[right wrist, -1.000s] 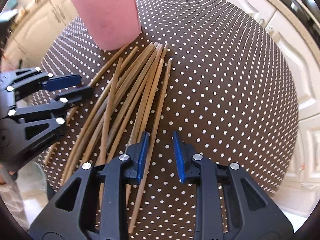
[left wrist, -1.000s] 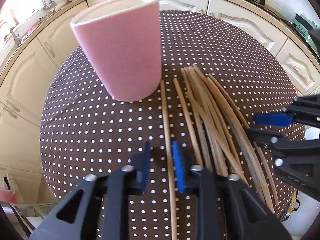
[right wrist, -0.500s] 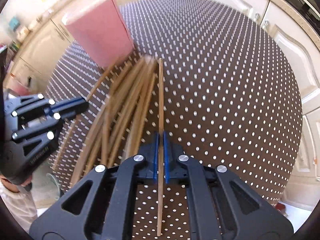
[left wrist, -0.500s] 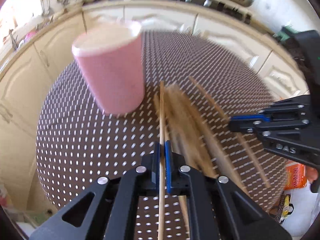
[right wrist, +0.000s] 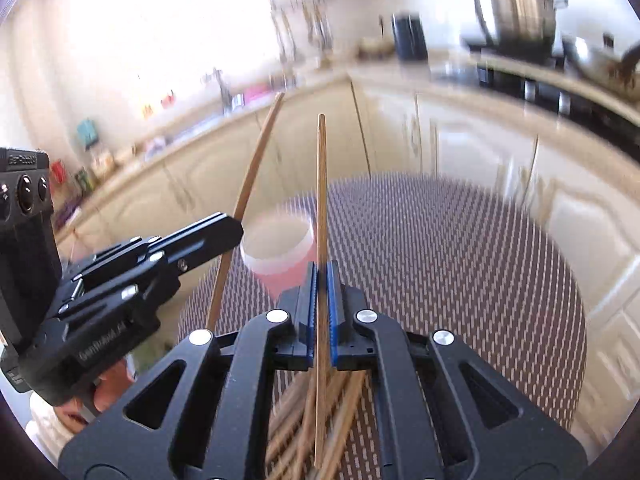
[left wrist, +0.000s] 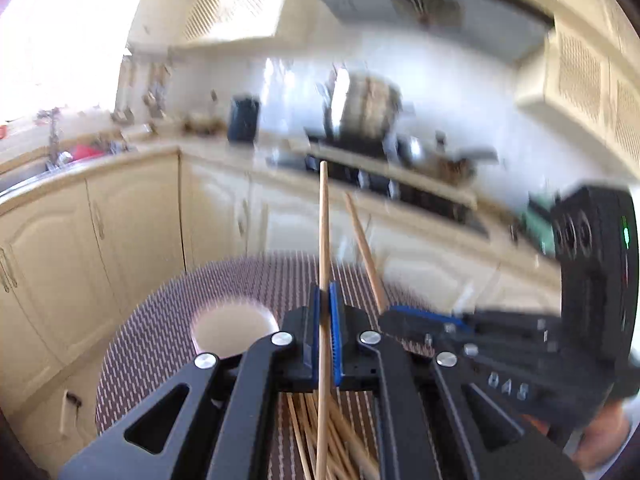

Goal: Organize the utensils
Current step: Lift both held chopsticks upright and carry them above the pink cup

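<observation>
Gripping one chopstick [left wrist: 323, 240] each, left gripper [left wrist: 325, 334] and right gripper [right wrist: 321, 314] jaws clamped. Sticks pointing steeply up. Pink cup [right wrist: 278, 248] sitting ahead below, nearer left.

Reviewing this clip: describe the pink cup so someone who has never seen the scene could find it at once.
Start at the round table with the brown dotted cloth, in front of the cream kitchen cabinets. The pink cup stands upright on it, beyond the loose pile of wooden sticks. It is the only pink thing on the cloth, and the only container: wide, open-topped, pale inside.
</observation>
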Demonstrator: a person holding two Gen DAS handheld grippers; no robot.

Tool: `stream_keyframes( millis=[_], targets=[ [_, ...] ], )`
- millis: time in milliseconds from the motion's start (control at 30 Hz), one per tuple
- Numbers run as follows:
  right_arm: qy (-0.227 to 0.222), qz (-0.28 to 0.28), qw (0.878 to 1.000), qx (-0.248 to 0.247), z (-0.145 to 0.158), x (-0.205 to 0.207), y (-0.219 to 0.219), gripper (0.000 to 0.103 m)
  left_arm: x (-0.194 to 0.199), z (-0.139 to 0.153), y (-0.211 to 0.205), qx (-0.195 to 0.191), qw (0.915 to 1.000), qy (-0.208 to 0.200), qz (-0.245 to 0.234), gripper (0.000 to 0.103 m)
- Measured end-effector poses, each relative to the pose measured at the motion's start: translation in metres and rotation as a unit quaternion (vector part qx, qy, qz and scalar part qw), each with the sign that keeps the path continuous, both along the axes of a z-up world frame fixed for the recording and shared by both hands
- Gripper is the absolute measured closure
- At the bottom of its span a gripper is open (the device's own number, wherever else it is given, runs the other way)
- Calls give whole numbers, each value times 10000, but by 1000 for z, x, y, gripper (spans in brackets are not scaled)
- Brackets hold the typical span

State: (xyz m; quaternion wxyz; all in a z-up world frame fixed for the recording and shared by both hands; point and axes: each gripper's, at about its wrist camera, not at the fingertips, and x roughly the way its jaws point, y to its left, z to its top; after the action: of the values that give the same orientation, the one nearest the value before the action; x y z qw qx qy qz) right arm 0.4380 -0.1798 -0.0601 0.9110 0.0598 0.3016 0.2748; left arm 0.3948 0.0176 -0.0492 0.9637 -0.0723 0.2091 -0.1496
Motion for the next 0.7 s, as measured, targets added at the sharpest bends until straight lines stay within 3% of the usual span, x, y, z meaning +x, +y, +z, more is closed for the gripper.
stream_keyframes(
  millis=[167,300,500,700],
  targets=[
    [-717,-213,9964,406,8,13,22,98,18,18,20,-396,9950,-755,520,98],
    [-1025,-403,9905,824,15,37,28,98,43,18,35,-683,9876,-1115,866,98],
    [-1335,-540,9831,1133,13,57,36,98,69,3,50,-869,9821,-1230,1132,98],
    [-1551,-372,9813,1074,4,60,53,98,79,-31,50,-599,9853,-1056,1206,98]
  ],
)
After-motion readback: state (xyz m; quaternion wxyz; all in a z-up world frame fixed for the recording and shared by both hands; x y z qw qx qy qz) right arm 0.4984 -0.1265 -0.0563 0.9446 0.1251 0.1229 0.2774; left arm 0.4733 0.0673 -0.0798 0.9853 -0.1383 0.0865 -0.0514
